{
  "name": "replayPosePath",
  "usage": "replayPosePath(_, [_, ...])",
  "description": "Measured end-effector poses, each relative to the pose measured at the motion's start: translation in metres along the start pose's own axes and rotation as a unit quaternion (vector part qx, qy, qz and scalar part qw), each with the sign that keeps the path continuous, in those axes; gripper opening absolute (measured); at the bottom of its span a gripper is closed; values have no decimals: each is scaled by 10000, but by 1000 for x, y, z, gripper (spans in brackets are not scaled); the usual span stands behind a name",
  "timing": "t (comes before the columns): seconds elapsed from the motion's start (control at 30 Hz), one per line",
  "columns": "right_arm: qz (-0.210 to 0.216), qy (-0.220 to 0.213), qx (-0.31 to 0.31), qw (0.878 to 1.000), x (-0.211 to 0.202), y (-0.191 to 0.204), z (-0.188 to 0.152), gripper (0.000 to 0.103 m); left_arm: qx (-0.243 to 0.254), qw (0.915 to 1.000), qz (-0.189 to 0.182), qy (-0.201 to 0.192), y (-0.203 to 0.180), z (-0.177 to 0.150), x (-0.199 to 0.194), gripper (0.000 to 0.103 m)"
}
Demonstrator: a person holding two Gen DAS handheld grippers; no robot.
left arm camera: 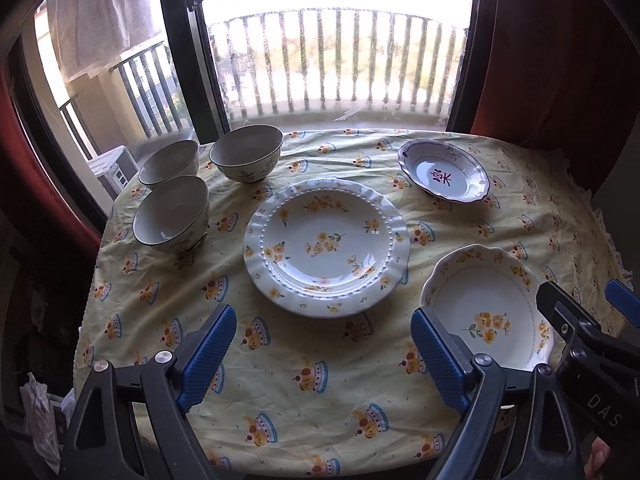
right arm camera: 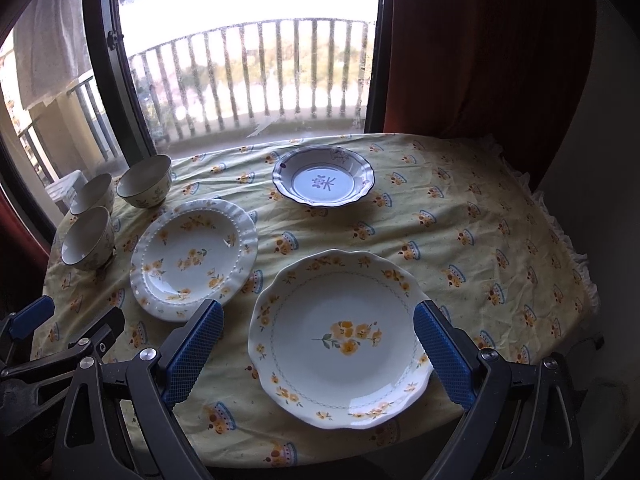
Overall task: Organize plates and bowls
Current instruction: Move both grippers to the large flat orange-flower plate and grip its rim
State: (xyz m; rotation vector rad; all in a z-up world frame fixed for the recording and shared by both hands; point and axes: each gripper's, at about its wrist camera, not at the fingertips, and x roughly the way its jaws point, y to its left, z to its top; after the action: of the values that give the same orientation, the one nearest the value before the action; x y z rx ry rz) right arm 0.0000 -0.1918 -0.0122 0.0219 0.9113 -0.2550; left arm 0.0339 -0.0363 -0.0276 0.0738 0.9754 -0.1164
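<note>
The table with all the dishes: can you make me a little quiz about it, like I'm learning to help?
1. How many bowls stand together at the table's left side?
2. True or false: the blue-rimmed plate is stacked on the beaded plate.
3. Which dish lies nearest the right gripper? A) the scalloped plate B) a bowl C) the blue-rimmed plate

Key:
1. Three.
2. False: it lies apart, alone at the far side near the window.
3. A. The right gripper's open jaws stand at either side of it, not gripping. The left gripper is open over bare cloth.
</note>
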Motion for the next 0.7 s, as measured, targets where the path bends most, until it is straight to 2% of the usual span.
replayPosePath(0.4, [140,452,-358,9982,62,-72,1,95,-331,9978,72,567,-78,-9,56,82])
replayPosePath(0.7, [305,992,-571,9930,124,-107,-11,92,-537,9927,205,1060,-112,-28,104,78])
